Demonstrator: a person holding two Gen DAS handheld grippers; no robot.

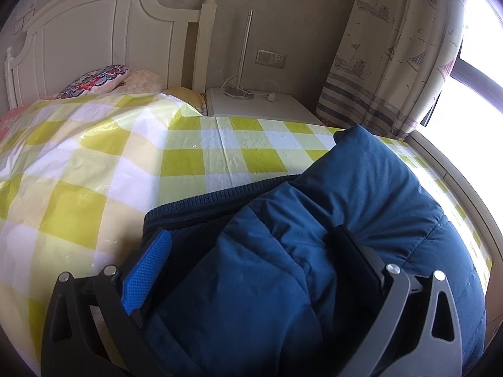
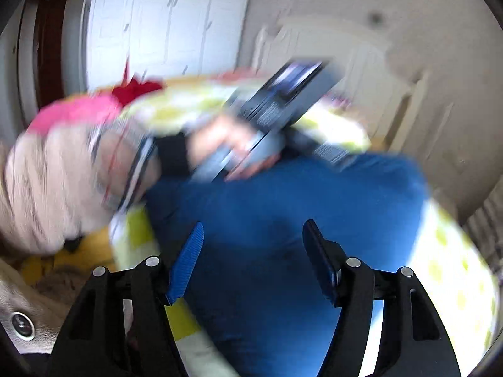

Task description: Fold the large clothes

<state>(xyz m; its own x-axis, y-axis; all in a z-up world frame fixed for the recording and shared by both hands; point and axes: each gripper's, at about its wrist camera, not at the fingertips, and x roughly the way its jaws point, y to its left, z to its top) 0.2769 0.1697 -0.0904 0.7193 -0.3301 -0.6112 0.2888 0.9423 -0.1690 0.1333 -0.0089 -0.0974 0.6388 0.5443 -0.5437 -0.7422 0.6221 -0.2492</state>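
A dark blue padded jacket (image 1: 361, 194) lies folded in a thick bundle on the yellow-and-white checked cover (image 1: 94, 163) of the bed. My left gripper (image 1: 254, 238) is wide open, its fingers on either side of a bulging fold of the jacket, with the ribbed hem just ahead. In the blurred right wrist view, my right gripper (image 2: 253, 235) is open above the blue jacket (image 2: 283, 213), holding nothing. Beyond it a hand grips the left gripper's body (image 2: 283, 100) over the jacket.
A white headboard (image 1: 103, 31) and pillows (image 1: 97, 78) stand at the bed's far end. A white bedside table (image 1: 261, 103) with a lamp and cables is behind the bed. A curtain (image 1: 393, 53) and bright window are on the right. Pink and beige cloth (image 2: 63, 163) is left in the right wrist view.
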